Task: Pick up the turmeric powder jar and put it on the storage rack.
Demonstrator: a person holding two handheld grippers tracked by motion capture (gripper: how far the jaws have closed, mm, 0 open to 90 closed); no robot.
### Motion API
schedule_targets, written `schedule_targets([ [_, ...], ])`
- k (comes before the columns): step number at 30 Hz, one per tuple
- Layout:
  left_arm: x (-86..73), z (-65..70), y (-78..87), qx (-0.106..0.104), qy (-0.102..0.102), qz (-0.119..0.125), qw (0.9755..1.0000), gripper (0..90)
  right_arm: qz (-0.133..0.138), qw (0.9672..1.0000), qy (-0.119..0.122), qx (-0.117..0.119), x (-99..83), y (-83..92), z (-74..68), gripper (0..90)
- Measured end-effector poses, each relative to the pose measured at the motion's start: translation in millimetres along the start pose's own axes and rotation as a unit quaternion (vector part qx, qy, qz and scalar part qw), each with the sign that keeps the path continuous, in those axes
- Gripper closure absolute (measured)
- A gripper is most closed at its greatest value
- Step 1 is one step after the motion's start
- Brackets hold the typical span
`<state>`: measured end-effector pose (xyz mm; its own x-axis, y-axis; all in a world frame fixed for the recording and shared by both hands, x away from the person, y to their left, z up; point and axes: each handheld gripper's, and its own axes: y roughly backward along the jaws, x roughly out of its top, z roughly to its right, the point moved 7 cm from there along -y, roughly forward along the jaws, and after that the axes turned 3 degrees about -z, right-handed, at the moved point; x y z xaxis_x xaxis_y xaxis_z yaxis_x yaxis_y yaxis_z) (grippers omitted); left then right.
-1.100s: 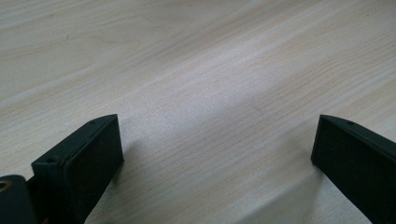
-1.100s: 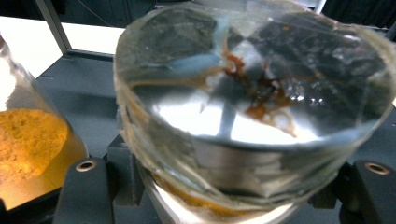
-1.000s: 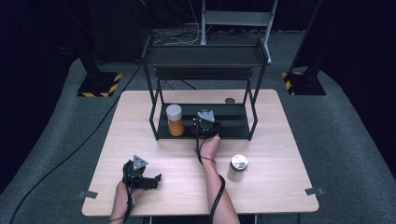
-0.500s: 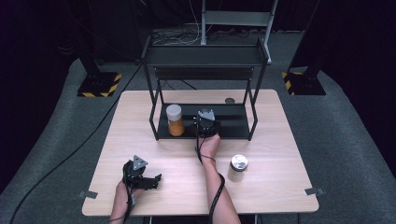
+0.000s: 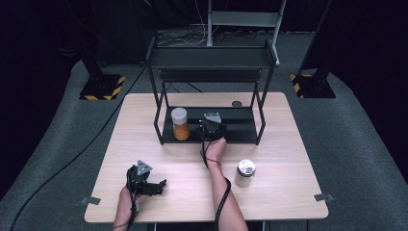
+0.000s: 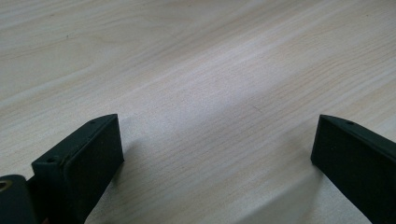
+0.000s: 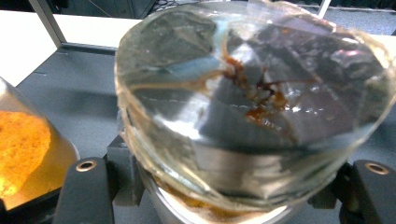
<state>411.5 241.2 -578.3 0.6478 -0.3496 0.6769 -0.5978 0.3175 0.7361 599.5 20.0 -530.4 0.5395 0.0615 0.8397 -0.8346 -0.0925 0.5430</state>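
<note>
My right gripper (image 5: 211,126) reaches into the lower level of a black two-tier rack (image 5: 211,58). It is shut on a clear glass jar (image 7: 252,107) whose round base faces the camera, with brown residue inside. My right gripper (image 7: 229,170) has one jaw on each side of that jar. Just left of it stands a jar of orange powder with a white lid (image 5: 180,124), (image 7: 23,158), on the rack's bottom tray. Near the table's front left, my left gripper (image 5: 144,180) lies low over the wood. In the left gripper view, my left gripper (image 6: 215,140) is open with bare table between its jaws.
A jar with a silver lid (image 5: 245,173) stands on the wooden table (image 5: 288,192) right of my right forearm. A small dark round thing (image 5: 236,103) lies on the table behind the rack. Black stands with yellow-striped feet (image 5: 102,88) flank the table on the grey floor.
</note>
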Motion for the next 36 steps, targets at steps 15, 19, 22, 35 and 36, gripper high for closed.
schedule_targets([
  [15, -0.1, 0.0, 0.2, 0.000, -0.001, -0.001, 1.0000, 2.0, -0.001, 1.0000, -0.001, 0.002, -0.9, -2.9, -0.4, 30.9],
  [19, -0.1, 0.3, 0.2, 0.001, -0.001, 0.000, 1.0000, 2.0, 0.003, 1.0000, 0.000, 0.001, -1.9, -2.8, -0.8, 30.9],
  [22, -0.2, 0.1, 0.3, 0.000, -0.001, 0.000, 1.0000, 2.1, 0.004, 1.0000, -0.001, 0.002, -2.0, -3.1, -0.5, 30.9],
  [35, -0.1, 0.2, 0.2, 0.000, -0.001, 0.000, 1.0000, 2.1, -0.001, 0.9999, -0.012, 0.012, -2.2, -3.8, 0.8, 30.1],
  [36, -0.1, 0.2, 0.2, 0.000, -0.001, 0.000, 1.0000, 2.1, -0.001, 0.9999, -0.011, 0.012, -2.1, -3.8, 0.9, 30.1],
])
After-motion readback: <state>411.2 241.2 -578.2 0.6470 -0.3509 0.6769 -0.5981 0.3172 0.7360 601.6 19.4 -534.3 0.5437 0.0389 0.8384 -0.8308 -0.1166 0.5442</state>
